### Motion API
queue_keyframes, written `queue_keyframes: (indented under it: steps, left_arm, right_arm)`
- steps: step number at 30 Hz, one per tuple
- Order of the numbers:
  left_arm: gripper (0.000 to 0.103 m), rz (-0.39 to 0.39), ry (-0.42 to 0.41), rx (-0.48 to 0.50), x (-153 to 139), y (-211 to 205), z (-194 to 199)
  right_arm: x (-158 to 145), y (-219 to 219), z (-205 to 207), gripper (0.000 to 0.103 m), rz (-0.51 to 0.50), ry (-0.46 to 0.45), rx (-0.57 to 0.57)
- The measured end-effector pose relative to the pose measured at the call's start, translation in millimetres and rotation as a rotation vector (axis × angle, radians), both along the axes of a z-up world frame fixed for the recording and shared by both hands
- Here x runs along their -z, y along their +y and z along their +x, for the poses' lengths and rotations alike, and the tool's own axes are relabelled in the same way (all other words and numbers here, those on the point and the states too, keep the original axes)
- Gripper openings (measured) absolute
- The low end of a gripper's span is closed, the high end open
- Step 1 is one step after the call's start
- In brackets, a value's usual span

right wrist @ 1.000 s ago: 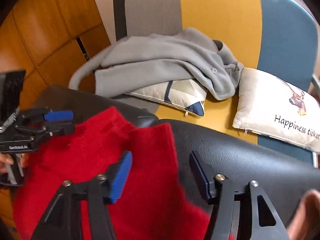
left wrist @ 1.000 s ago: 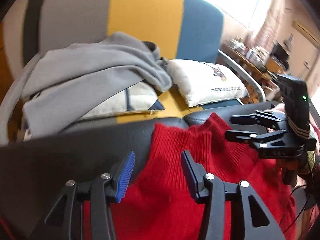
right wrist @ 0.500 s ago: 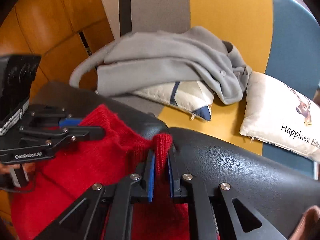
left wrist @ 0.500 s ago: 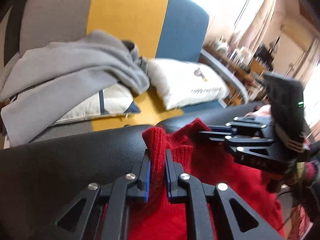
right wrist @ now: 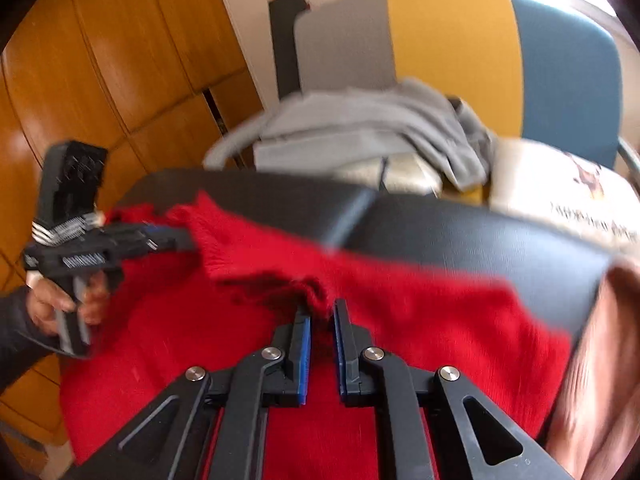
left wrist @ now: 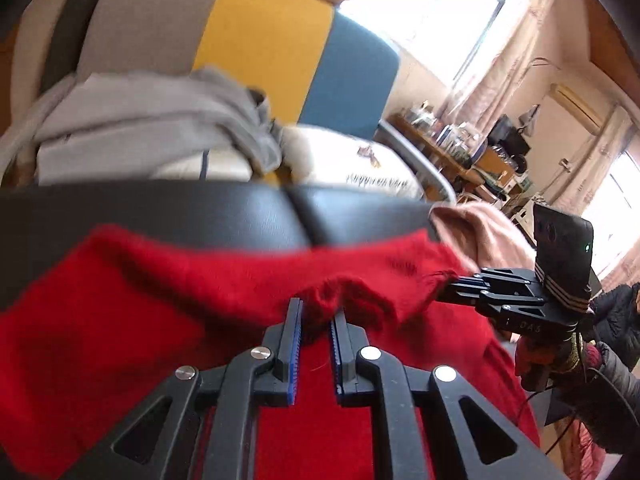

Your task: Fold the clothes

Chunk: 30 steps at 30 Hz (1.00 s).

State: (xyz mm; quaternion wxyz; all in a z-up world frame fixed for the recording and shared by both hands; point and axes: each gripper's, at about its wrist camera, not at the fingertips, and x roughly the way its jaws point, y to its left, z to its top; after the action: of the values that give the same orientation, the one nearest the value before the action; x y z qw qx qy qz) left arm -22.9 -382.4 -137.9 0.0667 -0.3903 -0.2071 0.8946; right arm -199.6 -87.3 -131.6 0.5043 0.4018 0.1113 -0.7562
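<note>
A red knit sweater (left wrist: 168, 312) (right wrist: 420, 312) lies spread over a black leather surface (left wrist: 200, 212) (right wrist: 500, 240). My left gripper (left wrist: 317, 312) is shut on a bunched edge of the red knit. It also shows at the left of the right wrist view, the left gripper (right wrist: 188, 238) held by a hand. My right gripper (right wrist: 321, 310) is shut on another pinch of the same sweater edge. In the left wrist view the right gripper (left wrist: 448, 280) comes in from the right and holds a red corner.
Behind the black surface stands a grey, yellow and blue sofa (left wrist: 264, 44) with a grey garment (left wrist: 160, 120) and white cushions (left wrist: 360, 168). A pink cloth (left wrist: 480, 232) (right wrist: 600, 360) lies at the right. Wooden panels (right wrist: 100, 80) rise at the left, a cluttered desk (left wrist: 460, 148) far right.
Both grippers, open a second ago, closed on the sweater's far edge and have since pulled it toward me and apart, so the red knit now stretches wide across the black surface.
</note>
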Motion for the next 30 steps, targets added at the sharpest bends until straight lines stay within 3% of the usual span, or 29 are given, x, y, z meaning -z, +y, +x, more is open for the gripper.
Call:
queue_keyframes:
  steps: [5,11,14,16,19,21,22,23,24,27,28,30]
  left_arm:
    - [0.016,0.045,-0.035,-0.057,10.3,-8.1,36.7]
    - [0.021,0.109,0.057,-0.120,-16.3,-4.1,24.4]
    - [0.023,0.043,0.022,-0.119,-10.3,16.0,0.9]
    - [0.024,-0.037,-0.066,-0.106,13.1,27.7,-9.0]
    - [0.024,-0.144,0.026,-0.107,35.2,39.3,4.3]
    - [0.025,-0.126,0.022,-0.124,33.7,35.6,3.6]
    - [0.025,-0.116,0.024,-0.138,29.1,35.9,3.3]
    - [0.025,-0.107,0.025,-0.153,24.5,36.2,3.0]
    - [0.024,-0.097,0.027,-0.167,19.9,36.6,2.8]
    - [0.026,-0.065,0.037,-0.207,5.7,37.8,2.0]
    - [0.028,-0.031,0.080,-0.194,-2.1,40.3,1.7]
    - [0.038,0.031,0.138,-0.163,-12.1,46.9,-3.0]
  right_arm:
    - [14.9,28.2,13.8,0.012,0.026,-0.040,0.031]
    - [-16.6,21.3,19.6,0.014,-0.077,-0.031,0.083]
    - [-3.2,-6.9,24.9,0.024,-0.006,-0.001,0.097]
    - [5.4,-21.7,28.0,0.030,0.030,0.015,0.103]
    - [16.3,-18.5,29.5,0.032,0.005,0.017,0.094]
    - [23.5,-16.4,30.5,0.034,-0.011,0.018,0.088]
    - [27.2,-15.3,31.1,0.042,-0.019,0.019,0.085]
    - [30.8,-14.3,31.6,0.058,-0.027,0.020,0.082]
    - [32.3,-12.6,31.2,0.065,-0.042,0.009,0.077]
    - [25.4,-2.4,24.1,0.091,-0.125,-0.088,0.069]
    - [20.9,6.3,17.9,0.103,-0.180,-0.140,0.098]
    - [12.0,23.6,5.4,0.103,-0.290,-0.242,0.156]
